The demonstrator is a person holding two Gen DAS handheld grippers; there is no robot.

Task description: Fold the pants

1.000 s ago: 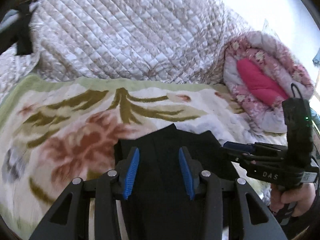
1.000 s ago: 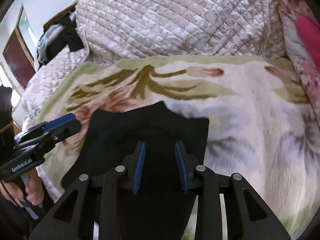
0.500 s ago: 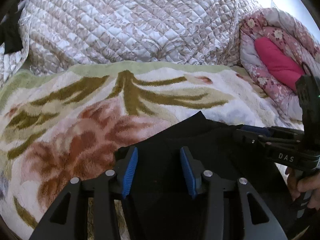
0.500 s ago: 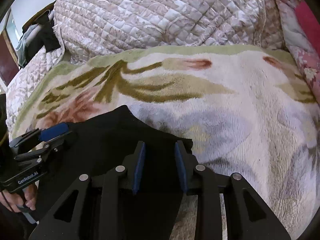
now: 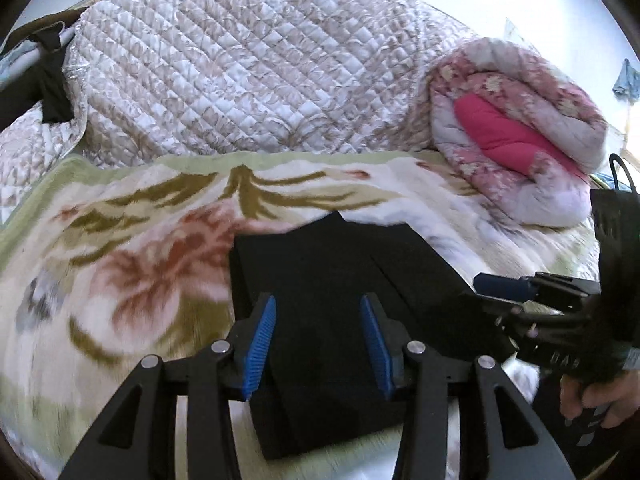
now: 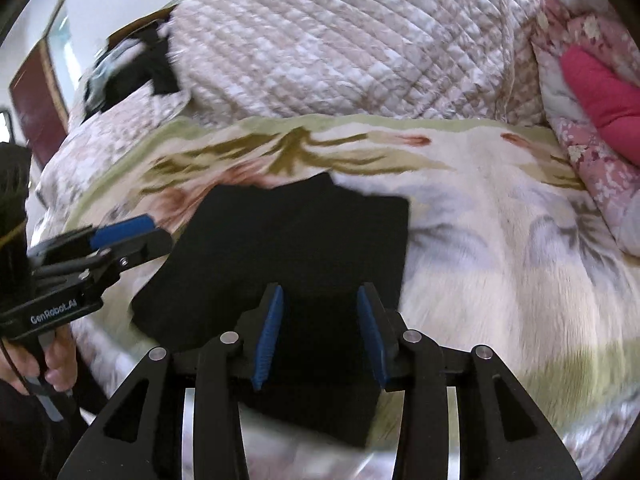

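Black pants (image 5: 336,312) lie folded on the flowered blanket (image 5: 120,264); left gripper (image 5: 316,340) open, right gripper (image 6: 320,328) just widening, both empty

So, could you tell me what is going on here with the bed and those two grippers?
A person is folding black pants on a floral blanket spread over the bed. The left gripper and right gripper hover over the near end of the folded pants. The right one's fingers have just been opening, and neither gripper visibly pinches the fabric.
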